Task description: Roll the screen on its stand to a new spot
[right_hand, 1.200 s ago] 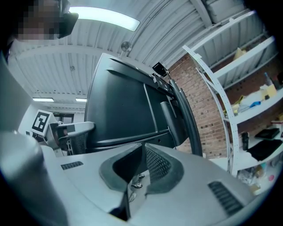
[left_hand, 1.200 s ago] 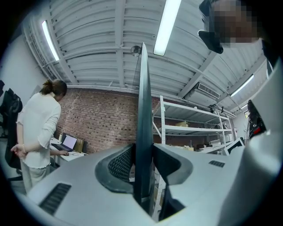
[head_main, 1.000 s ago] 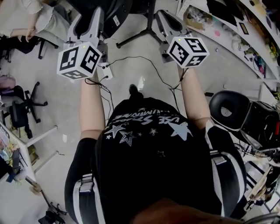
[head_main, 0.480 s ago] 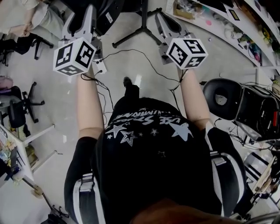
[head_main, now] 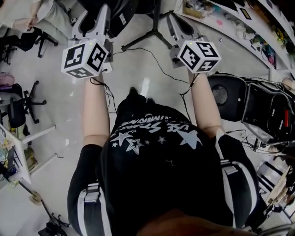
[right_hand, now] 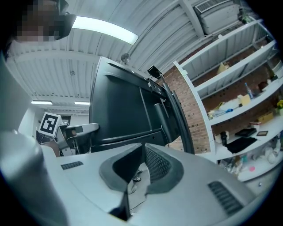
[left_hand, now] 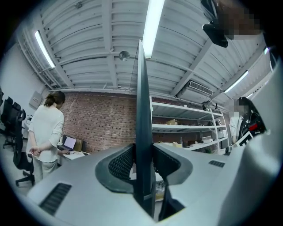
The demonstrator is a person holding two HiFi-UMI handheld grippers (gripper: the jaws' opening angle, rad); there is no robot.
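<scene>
The screen [head_main: 123, 10] is a big dark panel at the top of the head view, and its black stand legs [head_main: 144, 38] spread over the pale floor. My left gripper [head_main: 92, 18] is shut on its left edge. In the left gripper view that edge [left_hand: 142, 110] runs as a thin upright blade between the pads of my left gripper [left_hand: 143, 164]. My right gripper [head_main: 180, 25] holds the opposite side. The right gripper view shows the screen's dark back [right_hand: 124, 110], with a thin edge pinched in my right gripper [right_hand: 138, 171].
A black office chair [head_main: 227, 93] and dark equipment [head_main: 272, 115] stand close on the right. Cables [head_main: 161, 69] trail over the floor below the stand. Another person [head_main: 44, 18] and chairs [head_main: 20, 110] are at the left. White shelving [left_hand: 185, 128] lines the brick wall ahead.
The floor and the black chair on the right have slid back toward me while both grippers keep their hold, so the screen and I have moved forward. The left gripper sits slightly further right.
</scene>
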